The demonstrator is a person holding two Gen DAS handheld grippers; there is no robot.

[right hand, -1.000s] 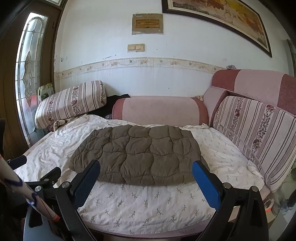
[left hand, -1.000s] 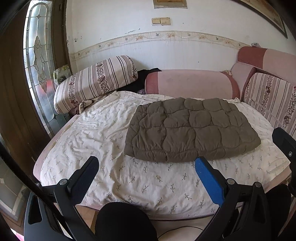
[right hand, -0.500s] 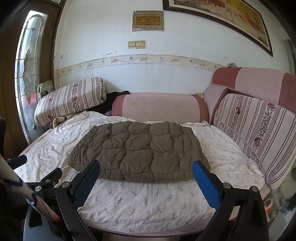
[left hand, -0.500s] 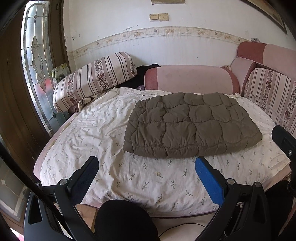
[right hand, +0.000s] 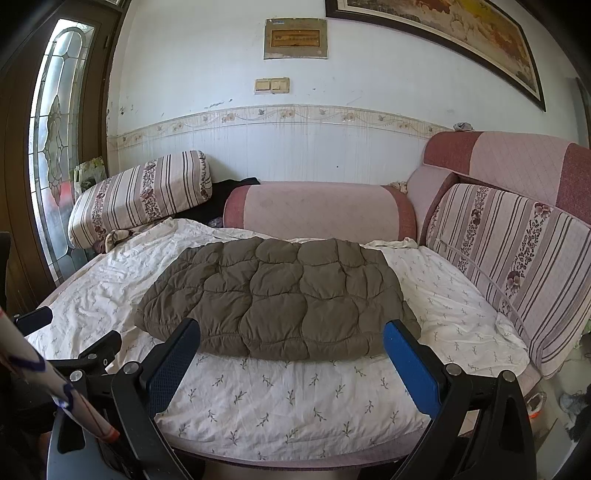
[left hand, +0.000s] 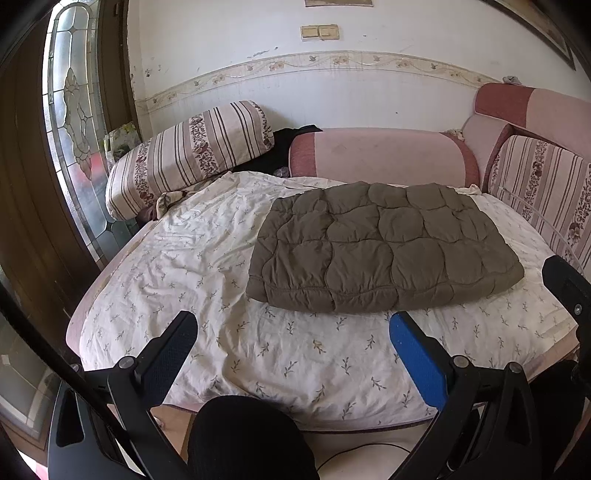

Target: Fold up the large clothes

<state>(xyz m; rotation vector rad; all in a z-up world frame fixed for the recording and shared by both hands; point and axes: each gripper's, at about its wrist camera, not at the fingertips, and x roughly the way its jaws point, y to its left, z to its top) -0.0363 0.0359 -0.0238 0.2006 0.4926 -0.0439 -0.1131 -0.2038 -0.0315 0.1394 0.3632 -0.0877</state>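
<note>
Lying flat on the floral sheet (left hand: 221,302), folded olive quilted jacket (left hand: 380,247), puffy, elastic hem nearest, left gripper (left hand: 291,332) and right gripper (right hand: 291,339) both spread, empty.

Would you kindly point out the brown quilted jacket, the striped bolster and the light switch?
brown quilted jacket (left hand: 384,247), left wrist view, middle of its top.
striped bolster (right hand: 140,197), right wrist view, middle.
light switch (right hand: 271,85), right wrist view, plate centre.

In the left wrist view, the quilted brown garment (left hand: 384,247) is now seen a little lower and larger in the middle of the frame than one second ago, and the wall switches (left hand: 319,32) are placed lower from the top edge. In the right wrist view, the garment (right hand: 277,295) is likewise shown slightly lower, nearer to the spread fingertips (right hand: 184,332).
</note>
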